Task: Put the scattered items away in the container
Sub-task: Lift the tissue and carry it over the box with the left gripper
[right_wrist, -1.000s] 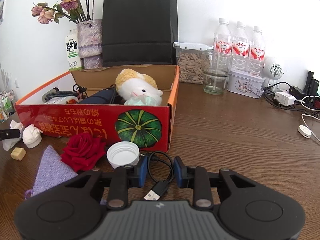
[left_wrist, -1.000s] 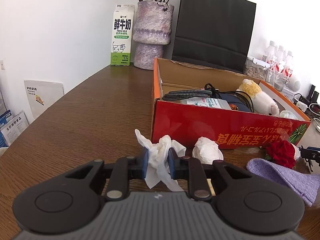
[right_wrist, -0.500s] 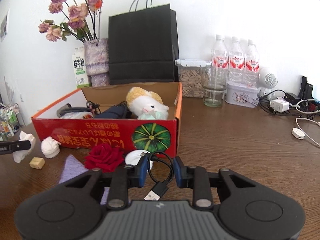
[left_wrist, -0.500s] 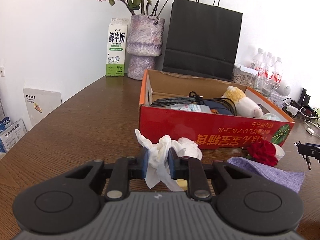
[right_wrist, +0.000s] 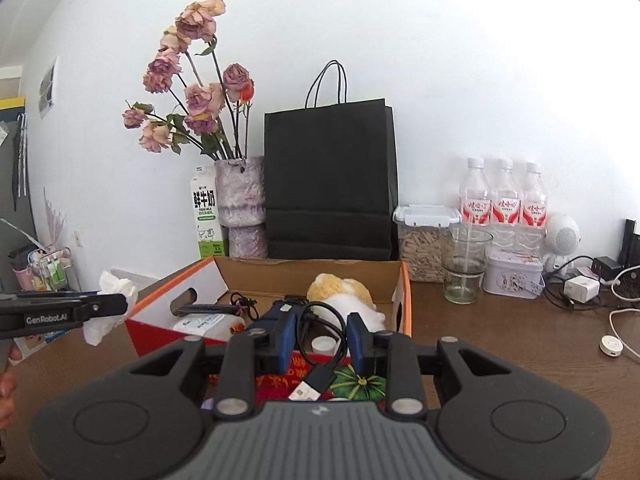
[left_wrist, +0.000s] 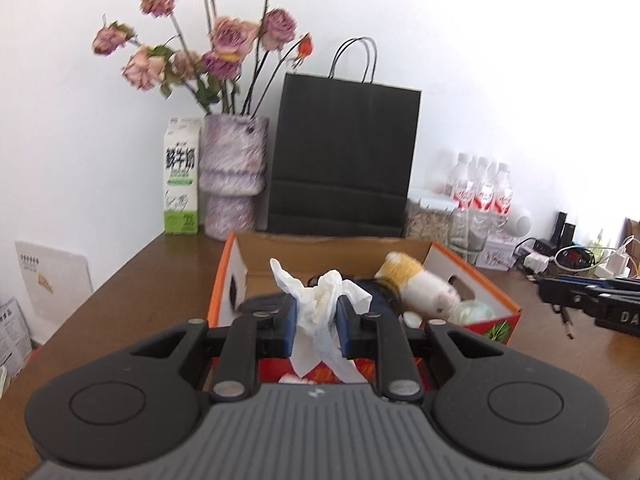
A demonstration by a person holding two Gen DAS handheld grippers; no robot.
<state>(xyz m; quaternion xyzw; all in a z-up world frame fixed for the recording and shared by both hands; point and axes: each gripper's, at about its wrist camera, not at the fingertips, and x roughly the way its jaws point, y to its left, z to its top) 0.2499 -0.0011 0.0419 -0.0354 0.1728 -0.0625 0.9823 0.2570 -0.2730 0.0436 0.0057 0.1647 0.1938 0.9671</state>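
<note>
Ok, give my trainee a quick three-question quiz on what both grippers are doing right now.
1. True or false: the left gripper is shut on a crumpled tissue.
2. What does the right gripper hold? A) bottle cap B) black USB cable C) red rose
3. Which soft toy already lies in the red cardboard box?

Key: 1 true; 2 B; 3 the yellow and white plush toy.

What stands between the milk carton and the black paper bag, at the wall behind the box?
A purple vase with dried roses stands between the milk carton and the black paper bag. Both wrist views show it.
</note>
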